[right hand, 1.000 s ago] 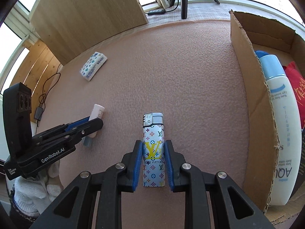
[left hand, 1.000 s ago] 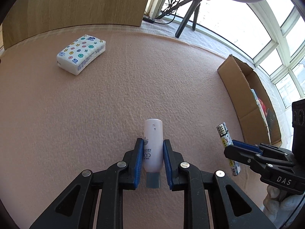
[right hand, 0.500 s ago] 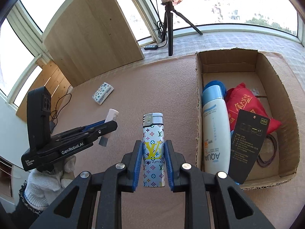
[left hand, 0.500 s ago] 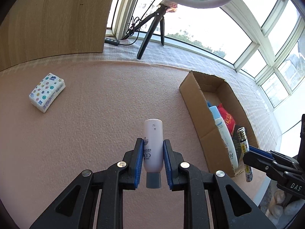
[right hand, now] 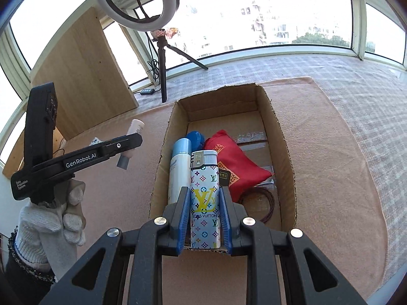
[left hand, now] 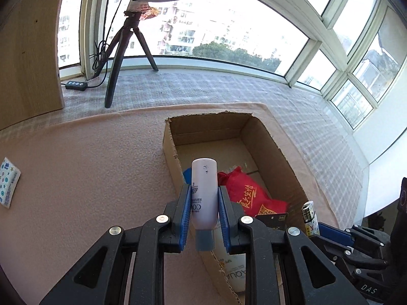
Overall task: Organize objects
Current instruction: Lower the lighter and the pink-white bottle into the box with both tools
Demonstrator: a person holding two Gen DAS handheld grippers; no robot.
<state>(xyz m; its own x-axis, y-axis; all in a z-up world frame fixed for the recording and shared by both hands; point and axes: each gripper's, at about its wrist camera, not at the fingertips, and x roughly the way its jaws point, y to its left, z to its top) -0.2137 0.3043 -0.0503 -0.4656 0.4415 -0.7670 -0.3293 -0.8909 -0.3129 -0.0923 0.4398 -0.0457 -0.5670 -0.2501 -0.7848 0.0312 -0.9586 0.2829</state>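
My left gripper is shut on a small white tube with a grey cap pointing back at the camera, held in the air over the near left wall of an open cardboard box. My right gripper is shut on a patterned lighter, raised above the box's near end. In the right wrist view the left gripper hangs left of the box, carried by a gloved hand. The lighter also shows at the lower right of the left wrist view.
Inside the box lie a white bottle with a blue cap, a red pouch, a black card and dark bands. A tissue pack lies on the pink mat at far left. A ring-light tripod stands behind the box.
Both grippers have risen and swung toward the box with their objects still gripped. The box has come from the right edge to the centre of both views.
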